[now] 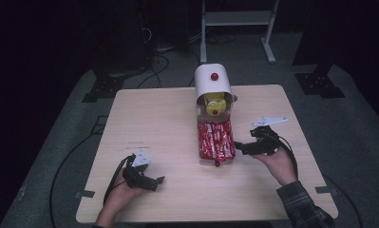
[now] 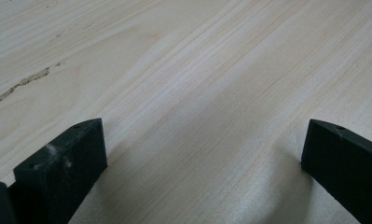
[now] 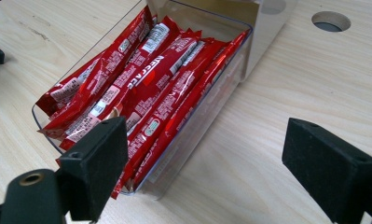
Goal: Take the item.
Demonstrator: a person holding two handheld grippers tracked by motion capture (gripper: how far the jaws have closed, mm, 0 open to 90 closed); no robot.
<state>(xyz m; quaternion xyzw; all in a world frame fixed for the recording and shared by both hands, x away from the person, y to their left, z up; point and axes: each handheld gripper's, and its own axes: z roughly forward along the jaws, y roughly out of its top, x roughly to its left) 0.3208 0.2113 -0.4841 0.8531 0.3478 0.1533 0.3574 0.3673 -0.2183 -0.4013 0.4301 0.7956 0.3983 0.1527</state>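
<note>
A pale wooden desk [image 1: 177, 123] stands on a grey floor, and on it, toward twelve o'clock, sits a white dispenser [image 1: 212, 80] with a rounded top and a red knob [image 1: 214, 76] on its front. Its opening shows yellow contents [image 1: 214, 100] and a second red knob, and a clear plastic drawer [image 3: 207, 121] extends from it toward six o'clock, packed with red stick sachets [image 3: 146, 88] lying lengthwise and bearing white lettering. In the high view the right claw [image 1: 240, 148] lies at about four o'clock of the desk, held in the person's right hand [image 1: 278, 164] with a plaid sleeve [image 1: 303, 205] behind it; it points toward nine o'clock at the near end of the drawer, just beside it. In the right gripper view its jaws stand wide apart with nothing between them, the left-hand jaw overlapping the near corner of the drawer and the sachets; whether it touches the plastic cannot be told. A round hole [image 3: 331, 21] in the desk shows at one o'clock of that view. The left claw [image 1: 158, 181] rests at about seven o'clock of the desk, well apart from the dispenser, held in the left hand [image 1: 118, 197]. In the left gripper view its jaws are spread over bare wood grain, gripping nothing.
</note>
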